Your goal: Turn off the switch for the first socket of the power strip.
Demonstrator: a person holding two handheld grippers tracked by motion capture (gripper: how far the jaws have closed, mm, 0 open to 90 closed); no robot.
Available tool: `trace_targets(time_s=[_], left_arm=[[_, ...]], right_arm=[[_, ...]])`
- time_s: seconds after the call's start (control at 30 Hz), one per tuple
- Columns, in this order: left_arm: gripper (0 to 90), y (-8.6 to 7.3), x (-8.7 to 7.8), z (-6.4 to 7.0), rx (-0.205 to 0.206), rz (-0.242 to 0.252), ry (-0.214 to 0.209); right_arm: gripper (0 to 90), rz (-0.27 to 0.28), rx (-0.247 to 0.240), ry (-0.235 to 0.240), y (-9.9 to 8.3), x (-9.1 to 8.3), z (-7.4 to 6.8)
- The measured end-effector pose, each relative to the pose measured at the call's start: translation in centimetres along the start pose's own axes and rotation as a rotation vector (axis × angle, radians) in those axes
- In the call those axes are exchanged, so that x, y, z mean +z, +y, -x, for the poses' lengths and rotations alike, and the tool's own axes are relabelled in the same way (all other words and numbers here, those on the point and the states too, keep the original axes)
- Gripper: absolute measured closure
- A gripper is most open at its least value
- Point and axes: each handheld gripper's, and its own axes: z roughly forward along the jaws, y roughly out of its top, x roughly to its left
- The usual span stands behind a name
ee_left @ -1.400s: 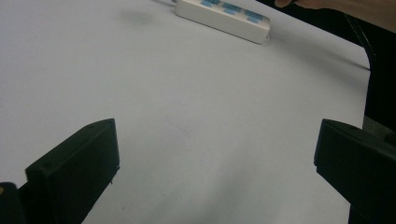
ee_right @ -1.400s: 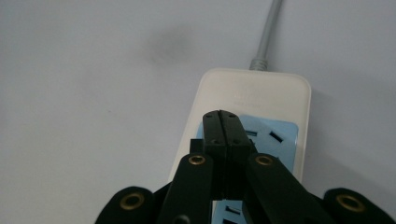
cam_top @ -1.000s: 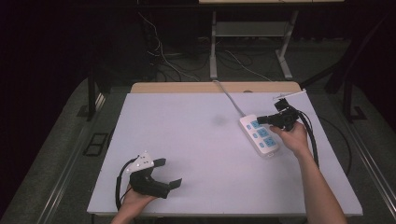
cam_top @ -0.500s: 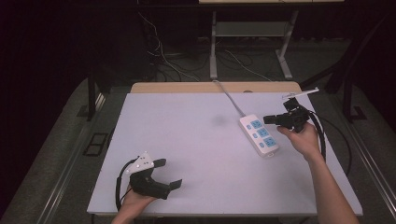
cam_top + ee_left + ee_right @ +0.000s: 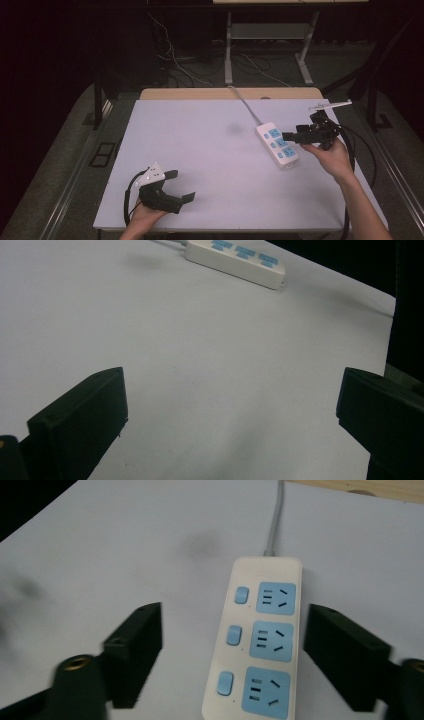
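Jaws first: the left gripper (image 5: 182, 197) sits spread and idle at seven o'clock on the worktop (image 5: 200, 150), holding nothing. Further out at three o'clock, the right gripper (image 5: 232, 655) hangs spread wide over the power strip (image 5: 260, 640), which lies flat with its cord (image 5: 275, 515) running off toward twelve. For a clean grab I'd keep the strip centred between the jaws, come straight down, then close across its narrow width, clear of the switches (image 5: 233, 635).

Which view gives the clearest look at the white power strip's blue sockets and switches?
The right gripper view: the white power strip lies close, all three sockets and switches legible. The high view shows it small; the left gripper view shows it far off, at a slant.
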Motion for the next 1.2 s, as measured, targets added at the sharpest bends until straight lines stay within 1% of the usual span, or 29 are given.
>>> trace_targets(time_s=[0.03, 0.07, 0.1, 0.13, 0.27, 0.4, 0.7, 0.73, 0.8, 0.97, 1.07, 1.1, 1.13, 1.2], left_arm=[[0.0, 0.0, 0.0, 0.0, 0.001, -0.001, 0.0], [0.0, 0.0, 0.0, 0.0, 0.001, -0.001, 0.0], [0.0, 0.0, 0.0, 0.0, 0.001, -0.001, 0.0], [0.0, 0.0, 0.0, 0.0, 0.0, -0.001, 0.0], [0.0, 0.0, 0.0, 0.0, 0.0, -0.001, 0.001], [0.0, 0.0, 0.0, 0.0, -0.001, -0.002, 0.001], [0.0, 0.0, 0.0, 0.0, -0.003, -0.002, 0.002], [0.0, 0.0, 0.0, 0.0, -0.002, -0.001, 0.003], [0.0, 0.0, 0.0, 0.0, -0.002, -0.001, 0.003], [0.0, 0.0, 0.1, 0.0, -0.004, -0.002, 0.002], [0.0, 0.0, 0.1, 0.0, -0.005, -0.003, 0.002], [0.0, 0.0, 0.1, 0.0, -0.005, -0.004, 0.002], [0.0, 0.0, 0.1, 0.0, -0.006, -0.003, 0.002], [0.0, -0.1, 0.1, 0.0, -0.006, -0.004, 0.003]], right_arm=[[12.0, 0.001, 0.0, -0.004, -0.2, -0.1, -0.2], [10.7, 0.009, 0.0, -0.015, -0.5, -0.2, -0.3], [6.5, 0.016, 0.002, -0.014, -0.7, -0.4, -0.4], [0.4, 0.028, 0.003, -0.003, -1.0, -0.6, -0.5], [0.2, 0.058, 0.007, 0.032, -2.3, -1.4, -1.0], [0.2, 0.06, 0.002, 0.042, -3.0, -1.8, -1.3], [0.2, 0.093, -0.013, 0.082, -5.1, -3.0, -2.5], [0.2, 0.093, -0.013, 0.082, -5.1, -3.0, -2.5], [0.2, 0.096, -0.008, 0.094, -5.6, -3.1, -2.7], [0.3, 0.098, -0.013, 0.115, -6.8, -3.2, -3.1], [0.3, 0.106, -0.019, 0.129, -7.5, -3.2, -3.4], [0.2, 0.106, -0.024, 0.134, -8.0, -3.2, -3.6], [0.2, 0.106, -0.024, 0.134, -8.0, -3.2, -3.6], [0.3, 0.106, -0.033, 0.134, -8.6, -3.1, -3.9]])
